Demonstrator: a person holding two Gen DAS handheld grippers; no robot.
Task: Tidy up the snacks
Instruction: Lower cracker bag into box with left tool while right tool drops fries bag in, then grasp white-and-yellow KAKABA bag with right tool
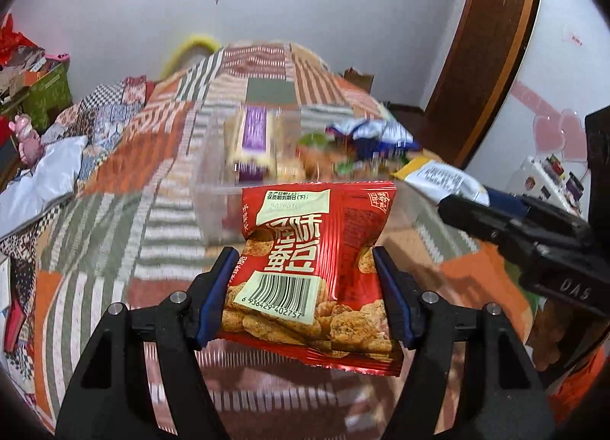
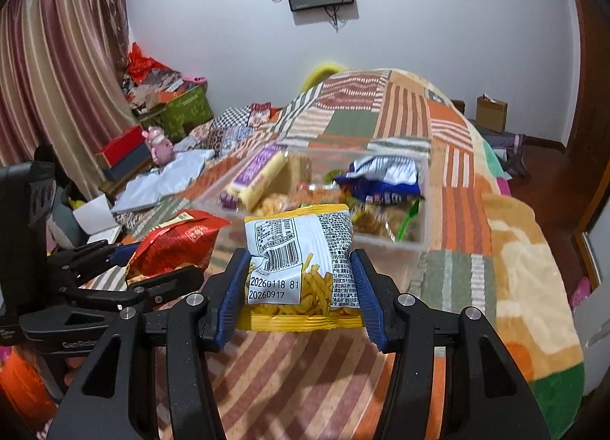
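- Hard to make out: contents of the clear plastic bin (image 1: 213,188) are motion-smeared in the left wrist view; only a purple-and-cream pack (image 1: 253,135) and a blue-white bag (image 1: 366,135) read w/ any certainty. Right wrist view shows the bin sharper, but the small snacks under the blue-white bag stay a jumble.
- Left gripper (image 1: 305,276): clamped on a red snack bag (image 1: 316,272), blue pads pinching it at mid-height from both sides so the foil waists in. Bag stands upright btwn the fingers, barcode facing the cam, top edge overlapping the bin's near wall in view. Bag's bottom hangs clear of the patchwork blanket (image 1: 114,211).
- Left gripper's pose: pointing fwd toward the bin, held above the bed.
- Right gripper (image 2: 301,276): closed on a yellow snack bag (image 2: 301,261), pads on its two side edges, back label w/ date print facing the cam. Bag upright, just short of the bin's near wall.
- Right gripper's pose: aimed at the bin, alongside the left one; the two bags sit near each other, not touching.
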